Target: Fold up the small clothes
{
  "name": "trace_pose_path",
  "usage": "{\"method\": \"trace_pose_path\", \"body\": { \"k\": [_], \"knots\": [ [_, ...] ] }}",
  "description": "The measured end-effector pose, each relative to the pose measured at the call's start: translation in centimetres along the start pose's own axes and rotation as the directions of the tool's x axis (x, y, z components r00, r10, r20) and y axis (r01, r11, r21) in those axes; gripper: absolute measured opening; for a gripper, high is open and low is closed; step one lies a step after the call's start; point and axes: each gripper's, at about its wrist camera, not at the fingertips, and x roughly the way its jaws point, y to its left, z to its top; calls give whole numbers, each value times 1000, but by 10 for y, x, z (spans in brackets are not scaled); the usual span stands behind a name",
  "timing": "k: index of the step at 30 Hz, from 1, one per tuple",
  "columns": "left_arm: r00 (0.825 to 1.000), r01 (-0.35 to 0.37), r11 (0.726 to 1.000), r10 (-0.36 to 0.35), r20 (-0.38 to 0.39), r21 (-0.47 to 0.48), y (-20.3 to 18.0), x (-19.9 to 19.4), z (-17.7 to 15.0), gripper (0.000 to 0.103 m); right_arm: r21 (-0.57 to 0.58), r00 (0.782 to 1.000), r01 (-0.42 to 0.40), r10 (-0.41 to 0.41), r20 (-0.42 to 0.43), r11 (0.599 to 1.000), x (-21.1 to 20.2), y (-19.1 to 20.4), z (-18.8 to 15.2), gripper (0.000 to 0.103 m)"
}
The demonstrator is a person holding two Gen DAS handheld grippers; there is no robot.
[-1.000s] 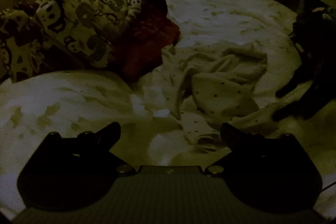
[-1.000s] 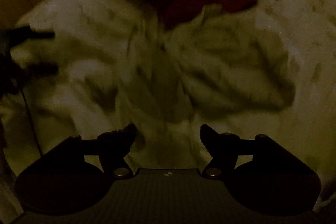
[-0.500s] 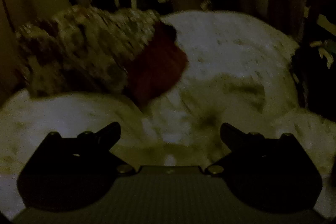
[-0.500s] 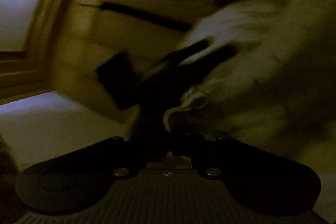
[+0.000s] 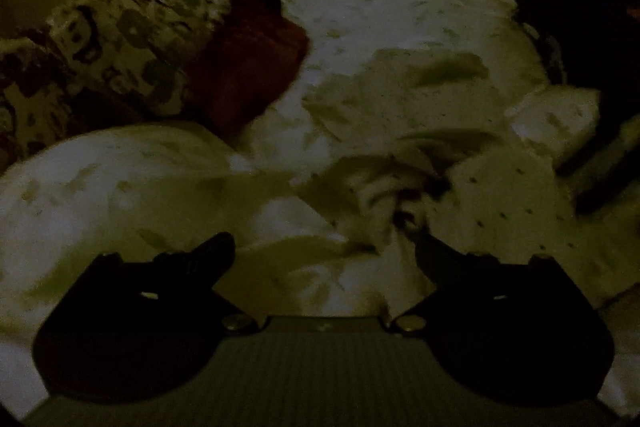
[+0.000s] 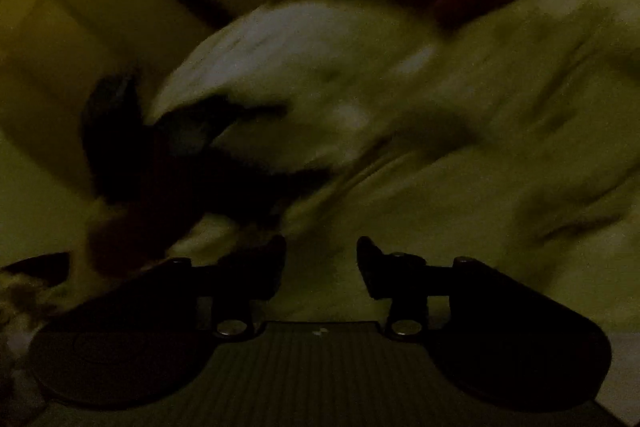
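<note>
Both views are very dark, and the right wrist view is smeared by motion as well. The left wrist view gives the clearer account: the left gripper (image 5: 325, 247) stands with its black jaws spread wide and nothing between them, over a pale, faintly patterned bedspread (image 5: 120, 183). The small cream garment with dark dots (image 5: 500, 195) lies crumpled on that bedspread just ahead of the right-hand fingertip (image 5: 430, 247); whether it touches the finger cannot be told. Only this view shows the dots, and beyond them a dark red cloth (image 5: 248, 67) lying against a cartoon-printed fabric bundle (image 5: 128, 35) at the far left. The right wrist view shows the right gripper (image 6: 321, 253), its jaws having just been opening, now apart with only blurred pale cloth (image 6: 460, 187) beyond the gap and nothing pinched. It alone shows the left gripper from outside, a dark shape to the left.
</note>
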Motion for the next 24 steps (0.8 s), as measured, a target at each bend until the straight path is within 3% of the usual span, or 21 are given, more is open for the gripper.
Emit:
{"method": "trace_pose_path", "body": {
  "k": [2, 3, 6, 8, 9, 10, 12, 14, 15, 16, 17, 18, 21, 24],
  "knots": [
    [1000, -18, 999, 18, 24, -26, 3, 2, 6, 98, -144, 981, 188, -181, 62, 971, 3, 0, 13, 80],
    [999, -31, 999, 32, 34, -42, 5, 5, 10, 98, -210, 969, 245, -233, 81, 946, 11, -2, 18, 84],
    [993, -101, 993, 104, 53, -52, 7, 17, 26, 98, -293, 956, 293, -275, 100, 910, 43, -21, 39, 82],
    [992, -105, 994, 103, 74, 26, -3, 30, 39, 103, -336, 957, 287, -279, 73, 897, 67, -34, 53, 78],
    [994, -96, 992, 91, 63, 82, -10, 40, 45, 103, -359, 950, 305, -307, 54, 882, 66, -39, 58, 72],
    [996, -76, 990, 71, 45, 122, -16, 47, 48, 103, -363, 949, 305, -314, 37, 880, 65, -38, 62, 51],
    [1000, 13, 981, -16, 14, 193, -28, 62, 53, 103, -318, 969, 240, -244, 28, 917, 58, -47, 60, 7],
    [989, 143, 968, -133, -65, 204, -32, 82, 53, 74, -241, 966, 259, -253, 57, 935, 39, -55, 56, 6],
    [972, 212, 963, -191, -136, 167, -31, 93, 52, 26, -247, 962, 272, -261, 79, 930, 29, -55, 53, 6],
    [941, 303, 948, -282, -187, 96, -25, 102, 50, 14, -253, 955, 296, -280, 98, 921, 20, -50, 51, 6],
    [917, 367, 930, -358, -178, 23, -16, 105, 48, 14, -247, 947, 319, -299, 116, 915, 10, -51, 49, 6],
    [907, 397, 918, -396, -141, -28, -7, 102, 45, 14, -227, 942, 330, -308, 131, 916, -4, -53, 45, 6],
    [906, 411, 907, -417, -65, -94, 17, 79, 46, 15, -165, 931, 354, -329, 160, 920, -38, -57, 30, 6],
    [899, 433, 892, -437, -5, -130, 35, 56, 51, 15, -133, 891, 424, -387, 237, 896, -70, -55, 6, 3]
  ]
}}
